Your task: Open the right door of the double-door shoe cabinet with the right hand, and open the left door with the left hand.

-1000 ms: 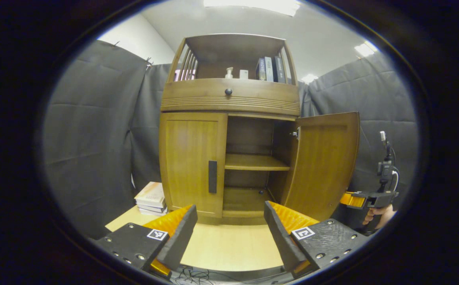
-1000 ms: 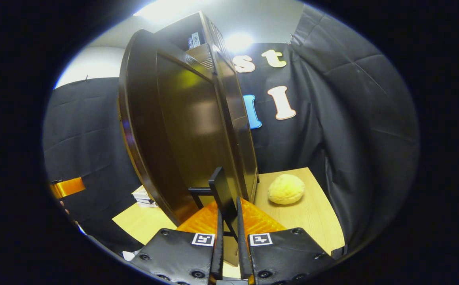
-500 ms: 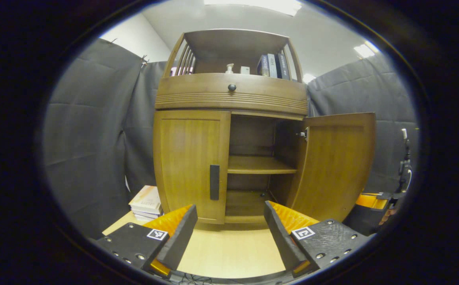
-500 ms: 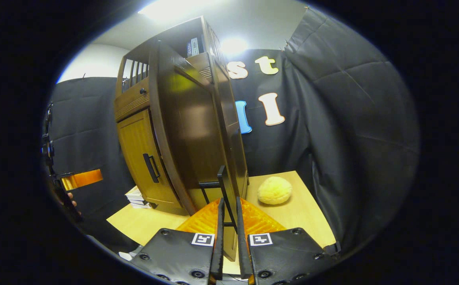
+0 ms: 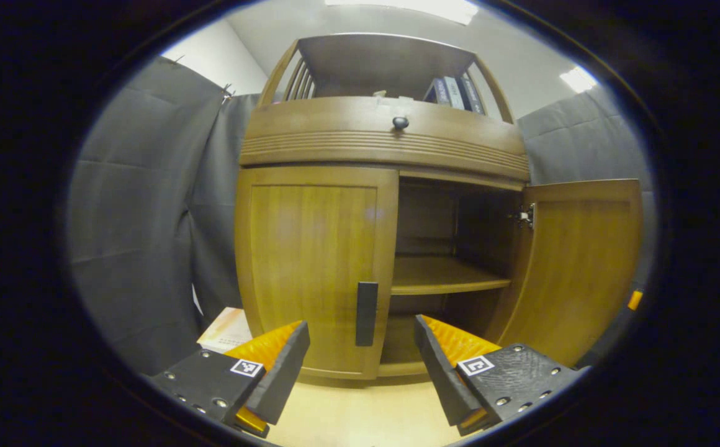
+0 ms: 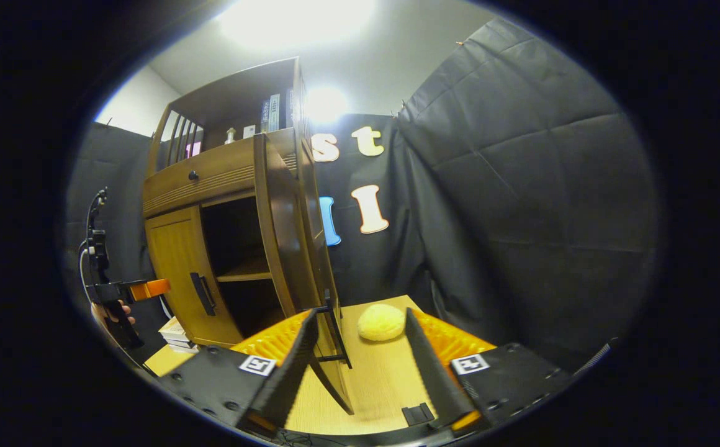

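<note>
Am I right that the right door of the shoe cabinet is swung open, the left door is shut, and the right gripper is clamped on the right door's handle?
Not quite: in the right gripper view the right gripper is open, its fingers spread either side of the right door's handle. The right door is swung open and the left door is shut, as the left gripper view shows.

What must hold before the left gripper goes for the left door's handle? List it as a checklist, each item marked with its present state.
1. Right door swung open: ok.
2. Right gripper open, fingers apart either side of the right door's handle, not pressing it: ok.
3. Left door shut, not yet opened: ok.
4. Left gripper open: ok.
5. Left door's handle lined up between its fingers: ok.
6. Path to that handle free of obstacles: ok.
</note>
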A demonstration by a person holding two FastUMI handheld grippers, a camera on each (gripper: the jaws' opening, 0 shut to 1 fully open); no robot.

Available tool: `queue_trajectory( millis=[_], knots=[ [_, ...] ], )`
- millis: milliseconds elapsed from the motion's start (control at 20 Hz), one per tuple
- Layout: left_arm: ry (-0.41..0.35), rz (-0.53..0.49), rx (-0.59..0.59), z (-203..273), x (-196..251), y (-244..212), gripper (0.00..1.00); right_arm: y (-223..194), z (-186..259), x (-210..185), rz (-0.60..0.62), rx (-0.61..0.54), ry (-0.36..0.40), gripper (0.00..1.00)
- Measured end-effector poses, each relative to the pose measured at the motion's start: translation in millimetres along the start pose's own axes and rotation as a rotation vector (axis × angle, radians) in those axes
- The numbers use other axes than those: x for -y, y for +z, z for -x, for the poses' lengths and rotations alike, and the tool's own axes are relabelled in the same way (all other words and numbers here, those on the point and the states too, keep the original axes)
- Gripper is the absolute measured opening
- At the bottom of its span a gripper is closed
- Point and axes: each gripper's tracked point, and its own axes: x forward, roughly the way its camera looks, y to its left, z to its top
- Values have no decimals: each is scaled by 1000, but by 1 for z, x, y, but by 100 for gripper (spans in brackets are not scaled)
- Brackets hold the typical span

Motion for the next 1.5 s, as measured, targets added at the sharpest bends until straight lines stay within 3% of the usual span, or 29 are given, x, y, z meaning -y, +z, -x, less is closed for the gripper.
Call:
queue_trajectory(
  millis=[100, 450, 650, 1100, 1150, 1500],
  knots=[
    [-30, -12, 3, -20, 0, -3, 99, -1, 2, 1, 8, 7, -49, 92],
    [-106, -61, 4, -86, 4, -22, 99, -3, 25, -21, 33, 36, -157, 98],
    [-118, -83, 16, -115, 11, -25, 98, -1, 35, -39, 48, 31, -173, 98],
    [-152, -54, 8, -142, 18, -33, 65, -2, 51, -51, 58, 27, -217, 98],
    [-121, -57, 9, -136, 12, -31, 71, -2, 52, -52, 57, 26, -217, 98],
    [-92, -60, 9, -145, 10, -38, 35, -8, 49, -65, 52, 11, -203, 98]
  ],
)
